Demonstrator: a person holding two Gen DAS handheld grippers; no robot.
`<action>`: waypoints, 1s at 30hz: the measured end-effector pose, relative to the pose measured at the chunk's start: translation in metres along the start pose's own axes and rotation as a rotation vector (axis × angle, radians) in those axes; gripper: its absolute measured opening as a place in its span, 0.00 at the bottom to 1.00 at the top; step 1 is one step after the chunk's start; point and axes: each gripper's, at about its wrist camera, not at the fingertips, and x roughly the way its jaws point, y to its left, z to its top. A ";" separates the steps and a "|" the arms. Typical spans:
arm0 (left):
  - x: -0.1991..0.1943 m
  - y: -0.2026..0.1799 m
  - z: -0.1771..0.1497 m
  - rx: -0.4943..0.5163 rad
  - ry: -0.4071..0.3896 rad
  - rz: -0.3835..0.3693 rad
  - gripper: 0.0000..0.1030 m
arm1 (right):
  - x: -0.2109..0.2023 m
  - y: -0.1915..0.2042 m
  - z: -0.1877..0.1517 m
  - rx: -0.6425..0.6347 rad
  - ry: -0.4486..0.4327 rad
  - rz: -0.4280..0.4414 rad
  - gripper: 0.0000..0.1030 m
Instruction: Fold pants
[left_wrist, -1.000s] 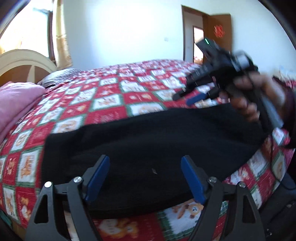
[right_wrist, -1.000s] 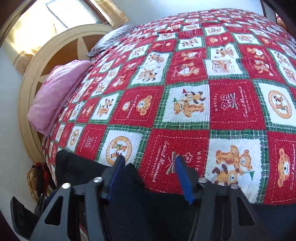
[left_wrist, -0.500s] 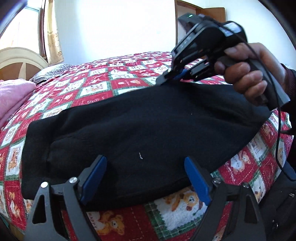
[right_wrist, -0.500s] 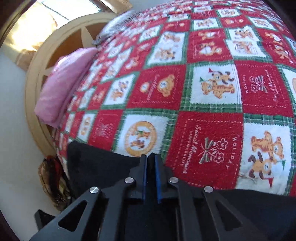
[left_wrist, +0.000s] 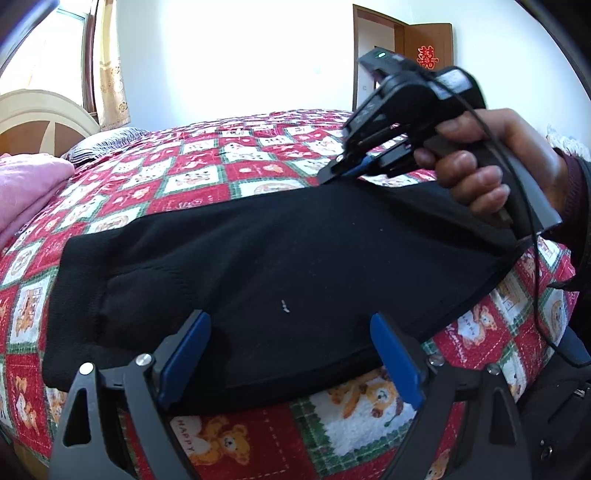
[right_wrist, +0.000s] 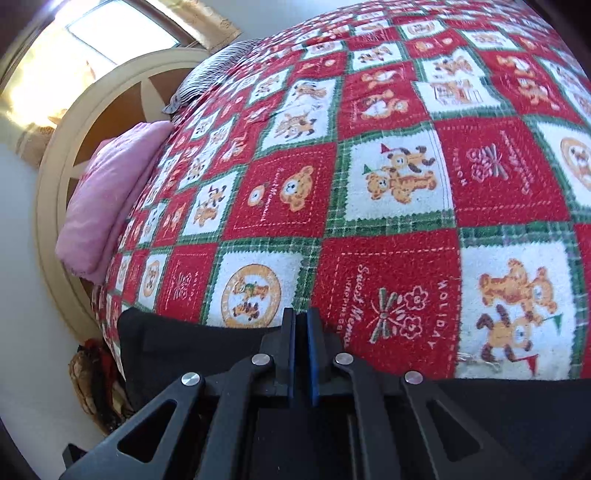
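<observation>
The black pants (left_wrist: 258, 258) lie folded flat across the near edge of the bed. My left gripper (left_wrist: 288, 362) is open, its blue pads on either side of the pants' near edge. My right gripper (left_wrist: 332, 173) shows in the left wrist view, held in a hand at the pants' far right edge. In the right wrist view the right gripper (right_wrist: 301, 332) is shut, its blue pads pressed together at the far edge of the pants (right_wrist: 177, 343). I cannot see whether cloth lies between the pads.
A red, white and green bear-pattern quilt (left_wrist: 207, 177) covers the bed. A pink blanket (right_wrist: 107, 199) and a striped pillow (right_wrist: 218, 62) lie by the cream headboard (right_wrist: 48, 206). A brown door (left_wrist: 428, 48) stands at the back right. A basket (right_wrist: 92, 380) sits on the floor.
My right gripper has closed from open to shut at the pants' far edge and lifted slightly. My left gripper stays open at the near edge.
</observation>
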 end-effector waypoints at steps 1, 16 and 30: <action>-0.001 0.002 0.000 -0.005 -0.003 0.008 0.89 | -0.003 0.001 -0.001 -0.012 -0.011 -0.011 0.11; -0.001 0.017 -0.006 -0.032 -0.012 0.067 0.92 | -0.092 -0.080 -0.067 -0.048 -0.166 -0.238 0.37; -0.007 0.018 -0.003 -0.052 -0.005 0.097 0.92 | -0.172 -0.192 -0.091 0.196 -0.305 -0.151 0.52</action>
